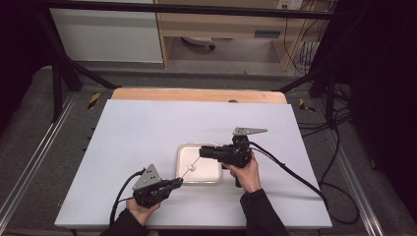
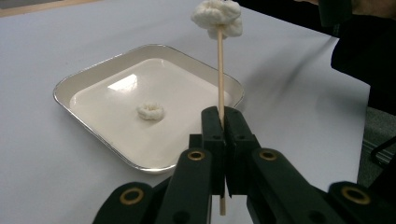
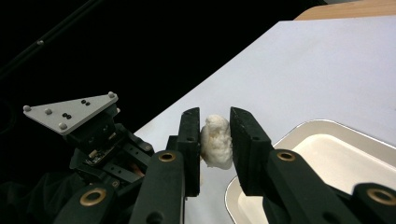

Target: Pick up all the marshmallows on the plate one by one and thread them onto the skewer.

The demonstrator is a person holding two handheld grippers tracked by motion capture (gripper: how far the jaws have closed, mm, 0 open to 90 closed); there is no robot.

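Note:
My left gripper (image 1: 179, 181) (image 2: 224, 123) is shut on a thin wooden skewer (image 2: 220, 74) near its lower end. The skewer slants up over the white tray (image 1: 211, 176) with a white puffy piece (image 1: 193, 167) (image 2: 217, 16) threaded on it. A second white piece (image 2: 151, 111) lies loose in the tray (image 2: 65, 88). My right gripper (image 1: 201, 151) (image 3: 215, 114) reaches in from the right to the skewer's upper end. It is shut on another white puffy piece (image 3: 215, 140), which sits between its pads. Behind it shows the left gripper's grey plate (image 3: 70, 112).
The tray stands near the middle front of a white table top (image 1: 147, 128), with a wooden strip (image 1: 196, 95) along the far edge. Cables (image 1: 295, 174) trail from the right gripper across the table to the floor. A person's hands hold both grippers from the near edge.

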